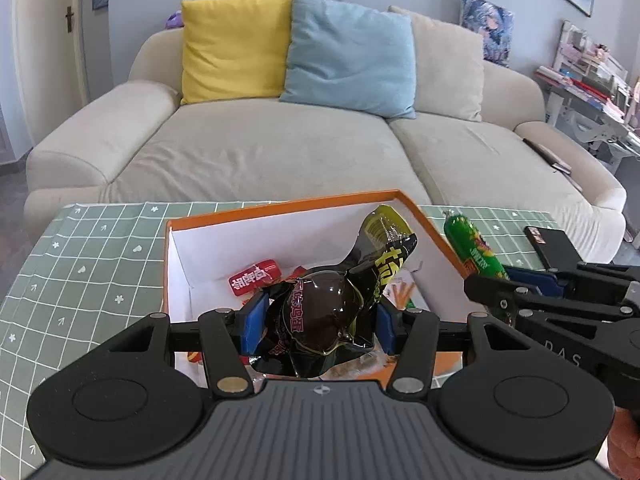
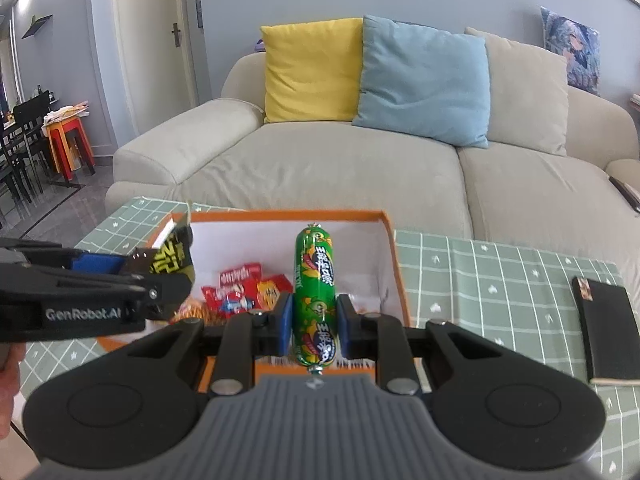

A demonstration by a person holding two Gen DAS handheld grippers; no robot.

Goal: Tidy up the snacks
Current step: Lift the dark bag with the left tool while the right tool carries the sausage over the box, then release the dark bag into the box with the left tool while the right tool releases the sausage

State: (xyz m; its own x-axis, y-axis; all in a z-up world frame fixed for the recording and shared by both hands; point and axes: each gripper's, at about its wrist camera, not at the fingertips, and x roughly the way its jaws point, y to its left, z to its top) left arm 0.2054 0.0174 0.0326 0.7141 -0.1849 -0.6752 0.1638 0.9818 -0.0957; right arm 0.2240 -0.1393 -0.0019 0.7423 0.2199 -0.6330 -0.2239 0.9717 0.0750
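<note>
My left hand-held gripper (image 1: 320, 322) grips the dark packet (image 1: 332, 312), my right (image 2: 314, 326) the upright green sausage (image 2: 314, 296), both above the box (image 2: 394, 264).

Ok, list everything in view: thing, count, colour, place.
box: one, orange outside, white inside, on the tablecloth
dark snack packet: one, black and yellow, above the box
sausage stick: one, green, above the box
red snack packets: several, inside the box
tablecloth: one, green grid, under the box
notebook: one, black, on the tablecloth right of the box
sofa: one, beige, behind the table
cushions: yellow, blue, beige, on the sofa
left gripper: shut on the dark snack packet
right gripper: shut on the sausage stick
</note>
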